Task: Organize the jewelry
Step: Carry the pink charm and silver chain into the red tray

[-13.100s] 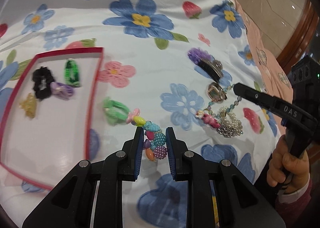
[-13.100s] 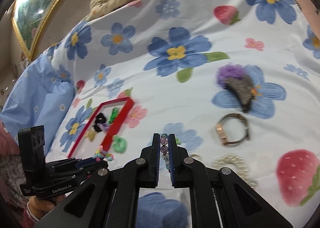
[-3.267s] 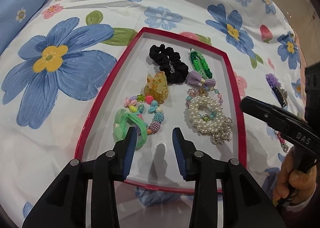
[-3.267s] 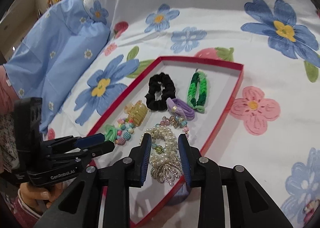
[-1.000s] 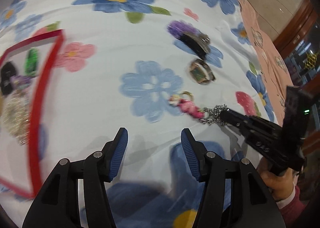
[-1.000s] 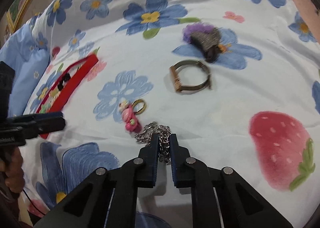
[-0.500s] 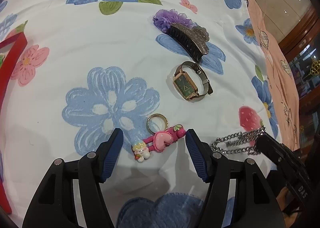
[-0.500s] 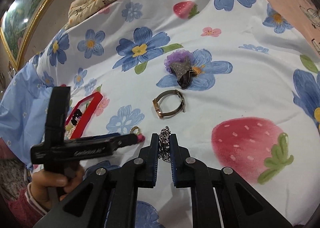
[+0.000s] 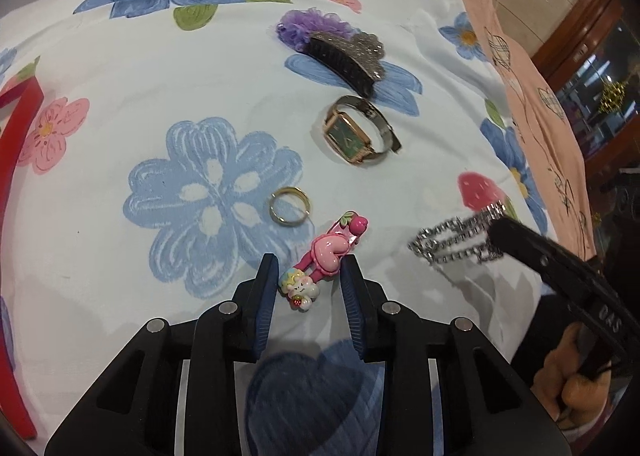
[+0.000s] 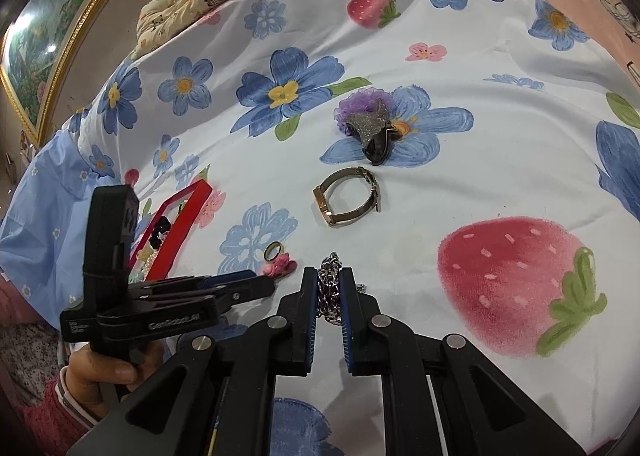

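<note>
Hair clip handling: the pink hair clip (image 9: 320, 264) looks light, rigid and glossy, likely slippery; its narrow middle below the heart seems the best hold.
Hair clip look: a pink bar carrying a puffy heart, a strawberry tip and a small cloud-faced charm.
Hair clip place: flat on the floral bedsheet (image 9: 120, 67), between the left gripper (image 9: 308, 280) jaws.
Left jaws: apart, straddling the clip.
Right jaws: the right gripper (image 10: 329, 292) is clamped on a limp silver chain (image 10: 329, 288).
Nearby: a gold ring (image 9: 289, 205) just beside the clip.

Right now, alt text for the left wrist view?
The open left gripper straddles a pink heart hair clip on a floral sheet. Beyond lie a gold ring, watch and glitter claw clip; the right gripper holds a silver chain.
</note>
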The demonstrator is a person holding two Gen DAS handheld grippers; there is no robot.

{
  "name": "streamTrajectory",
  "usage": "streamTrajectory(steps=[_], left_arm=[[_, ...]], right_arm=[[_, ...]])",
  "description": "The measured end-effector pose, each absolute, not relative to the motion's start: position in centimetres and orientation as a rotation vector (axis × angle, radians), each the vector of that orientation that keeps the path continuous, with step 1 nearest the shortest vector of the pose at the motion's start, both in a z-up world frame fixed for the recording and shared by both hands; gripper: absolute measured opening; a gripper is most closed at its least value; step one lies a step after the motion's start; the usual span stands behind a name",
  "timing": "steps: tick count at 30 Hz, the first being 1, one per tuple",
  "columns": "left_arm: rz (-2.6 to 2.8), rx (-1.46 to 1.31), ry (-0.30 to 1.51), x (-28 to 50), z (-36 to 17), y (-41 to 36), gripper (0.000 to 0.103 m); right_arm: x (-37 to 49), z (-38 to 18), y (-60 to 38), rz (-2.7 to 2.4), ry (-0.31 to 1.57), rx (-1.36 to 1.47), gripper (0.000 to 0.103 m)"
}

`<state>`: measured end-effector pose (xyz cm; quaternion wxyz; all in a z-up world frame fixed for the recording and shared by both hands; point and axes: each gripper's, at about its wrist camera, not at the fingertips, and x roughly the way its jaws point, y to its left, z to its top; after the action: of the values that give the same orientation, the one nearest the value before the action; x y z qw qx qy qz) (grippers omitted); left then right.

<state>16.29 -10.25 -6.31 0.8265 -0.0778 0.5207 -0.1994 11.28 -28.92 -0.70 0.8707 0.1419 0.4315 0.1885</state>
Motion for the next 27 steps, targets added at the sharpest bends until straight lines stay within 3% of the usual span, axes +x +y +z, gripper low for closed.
streamTrajectory(steps=[12, 27], left_arm=[[-0.366, -0.194, 1.012, 12.9, -3.0, -5.6, 0.03], [-0.189, -0.288, 0.929, 8.6, -1.1, 4.6, 0.03]], right_arm=[[10.9, 1.1, -27.4, 0.436, 0.866, 0.286, 0.01], [10.7, 3.2, -18.3, 0.611, 0.852, 0.208, 0.01]])
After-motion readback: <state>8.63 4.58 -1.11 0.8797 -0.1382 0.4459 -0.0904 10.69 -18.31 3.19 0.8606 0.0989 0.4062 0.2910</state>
